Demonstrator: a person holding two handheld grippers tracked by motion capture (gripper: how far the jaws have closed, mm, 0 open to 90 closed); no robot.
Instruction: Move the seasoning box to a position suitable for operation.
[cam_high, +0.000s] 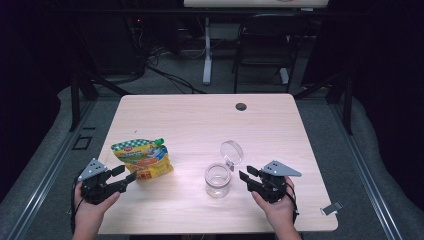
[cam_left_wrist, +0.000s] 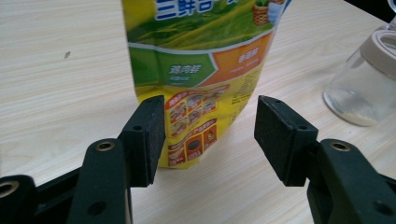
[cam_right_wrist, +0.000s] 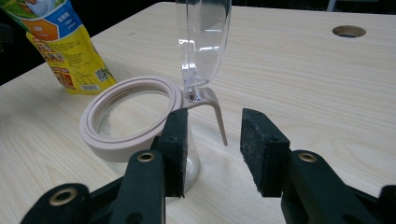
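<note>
The left gripper (cam_left_wrist: 210, 140) has its jaws wide apart, with nothing between them. Just in front stands a yellow and green snack bag (cam_left_wrist: 201, 70), near the left jaw. The right gripper (cam_right_wrist: 212, 151) also has its jaws apart and holds nothing. Its left jaw sits right beside a clear glass jar (cam_right_wrist: 126, 121) with a pale pink rim. The jar's clear lid (cam_right_wrist: 203, 39) is flipped up. Bag and jar both stand on the wooden tabletop (cam_high: 200, 120), a bit apart.
</note>
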